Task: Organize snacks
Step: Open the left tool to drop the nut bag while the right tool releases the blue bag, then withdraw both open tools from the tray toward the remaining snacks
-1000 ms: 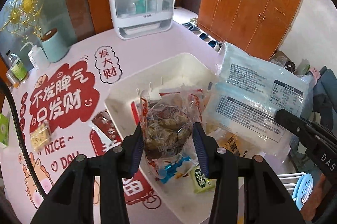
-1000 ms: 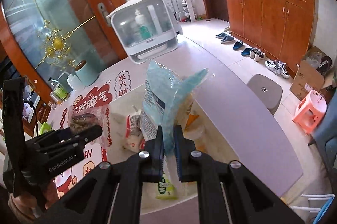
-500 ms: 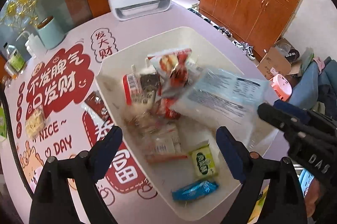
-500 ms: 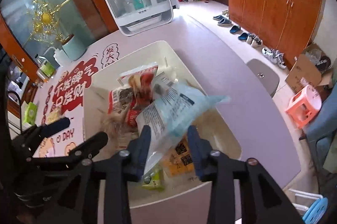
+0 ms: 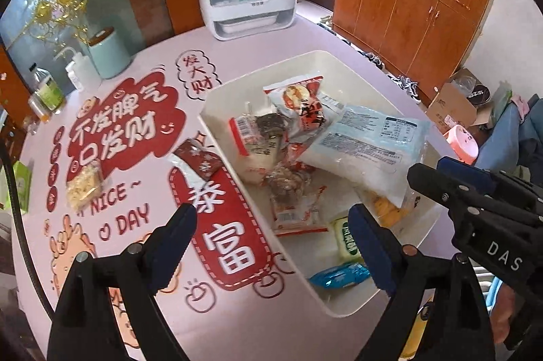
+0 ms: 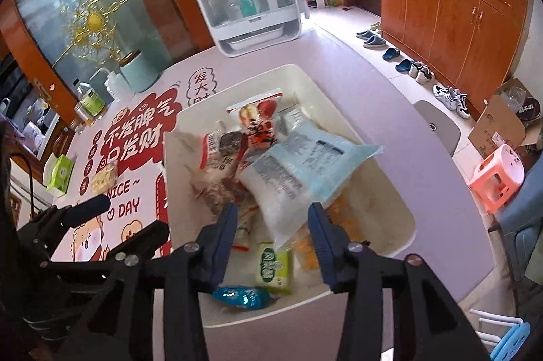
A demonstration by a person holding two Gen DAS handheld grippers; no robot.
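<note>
Right wrist: pale blue packet (image 6: pixel 305 171) lies released beyond opening right gripper (image 6: pixel 273 242).

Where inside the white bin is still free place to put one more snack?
The white plastic bin is bare along its right wall, beside the pale blue packet, and thinly filled near the small green packet. Its middle and left side are crowded with heaped wrappers.

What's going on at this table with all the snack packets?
A person with a handheld gripper in each hand is sorting snacks into a white bin. The big pale blue bag lies on the pile inside. The left gripper is open and empty; the right gripper's jaws are opening, holding nothing. A dark red packet and a yellowish one remain on the table.
</note>
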